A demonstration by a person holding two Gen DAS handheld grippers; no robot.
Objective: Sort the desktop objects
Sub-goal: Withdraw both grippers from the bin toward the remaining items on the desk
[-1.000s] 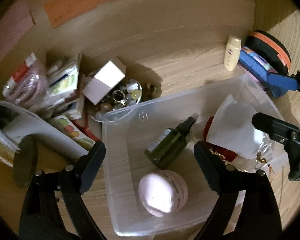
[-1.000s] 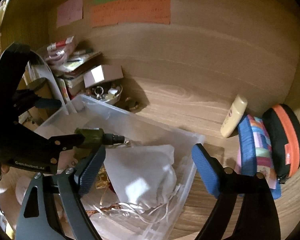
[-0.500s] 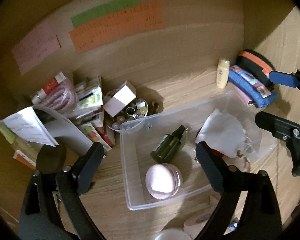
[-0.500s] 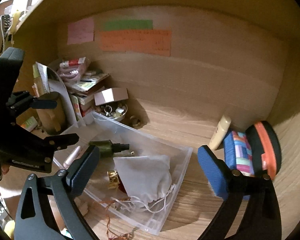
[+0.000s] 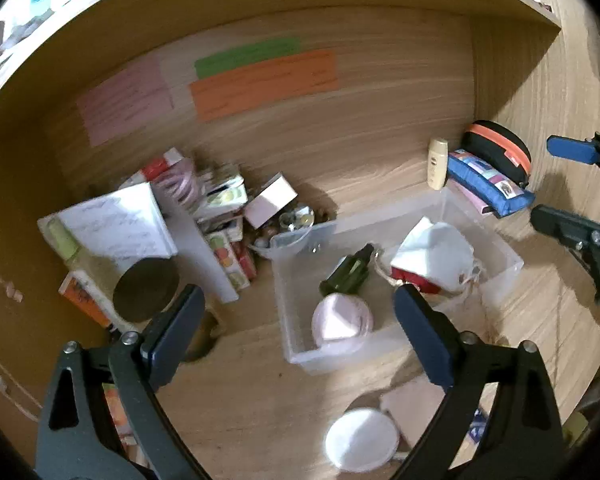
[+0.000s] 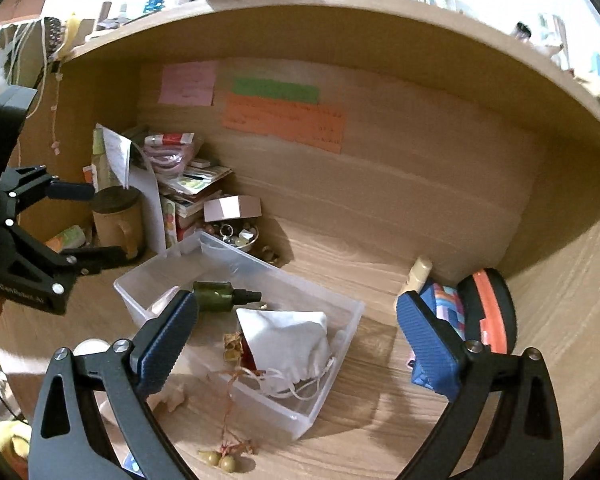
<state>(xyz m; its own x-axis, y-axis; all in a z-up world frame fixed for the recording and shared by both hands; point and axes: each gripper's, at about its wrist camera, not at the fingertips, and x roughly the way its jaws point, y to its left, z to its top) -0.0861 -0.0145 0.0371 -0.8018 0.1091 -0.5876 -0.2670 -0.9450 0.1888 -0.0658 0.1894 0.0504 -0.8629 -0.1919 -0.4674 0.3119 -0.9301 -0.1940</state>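
A clear plastic bin (image 5: pixel 300 356) (image 6: pixel 332 364) stands on the wooden desk. In it lie a dark green spray bottle (image 5: pixel 346 274) (image 6: pixel 220 296), a pink round jar (image 5: pixel 342 322) and a white drawstring pouch (image 5: pixel 436 256) (image 6: pixel 288 344) over something red. My left gripper (image 5: pixel 296 336) is open and empty, held above the bin's near left side. My right gripper (image 6: pixel 296 336) is open and empty, above the bin's right end; it also shows at the right edge of the left wrist view (image 5: pixel 572 188).
A cream lotion tube (image 5: pixel 438 162), a blue patterned pouch (image 5: pixel 488 184) and a black-orange case (image 5: pixel 496 148) sit at the back right. Books, a small box (image 5: pixel 270 200), a trinket bowl and a brown mug (image 6: pixel 118 220) crowd the back left. A white lid (image 5: pixel 360 444) lies near.
Both grippers have pulled back and up from the bin, so more of the desk and shelf shows. The bin's contents have not moved.
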